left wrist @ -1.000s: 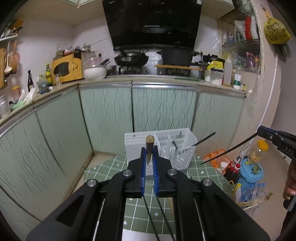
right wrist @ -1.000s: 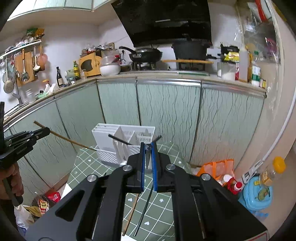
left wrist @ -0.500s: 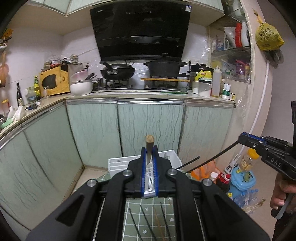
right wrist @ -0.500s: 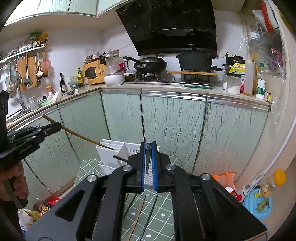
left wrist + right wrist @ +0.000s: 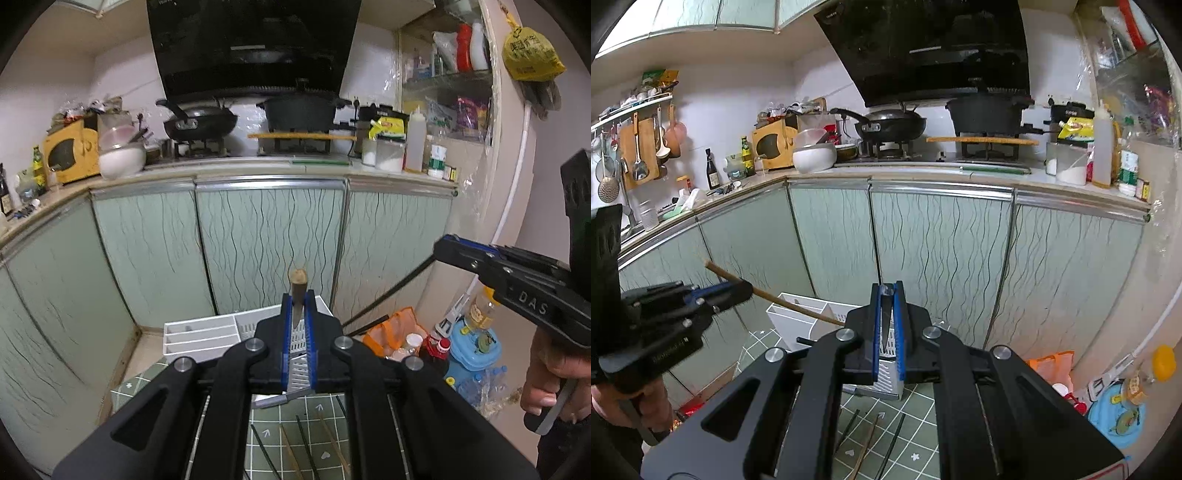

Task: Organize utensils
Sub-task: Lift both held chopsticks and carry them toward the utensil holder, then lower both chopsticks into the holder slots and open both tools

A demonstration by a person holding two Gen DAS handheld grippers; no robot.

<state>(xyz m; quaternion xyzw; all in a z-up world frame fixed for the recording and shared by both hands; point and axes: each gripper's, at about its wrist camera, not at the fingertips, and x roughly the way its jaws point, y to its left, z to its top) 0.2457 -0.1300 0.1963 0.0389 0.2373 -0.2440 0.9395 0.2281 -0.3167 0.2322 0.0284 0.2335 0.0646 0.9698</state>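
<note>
Chopsticks: left gripper (image 5: 297, 314) clamped tight on a brown one (image 5: 297, 284), its butt end sticking up past the tips; in the right view its shaft (image 5: 798, 306) slants toward the white caddy (image 5: 201, 334). Right gripper (image 5: 887, 314) clamped tight on a black one (image 5: 388, 295), slanting likewise. Caddy stands on green checked mat (image 5: 916, 417), at its far edge. Several more loose chopsticks (image 5: 295, 450) lie on mat, near side. A hand (image 5: 550, 384) grips the right handle.

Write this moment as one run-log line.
left gripper: shut on brown chopstick | right gripper: shut on black chopstick | caddy: below
</note>
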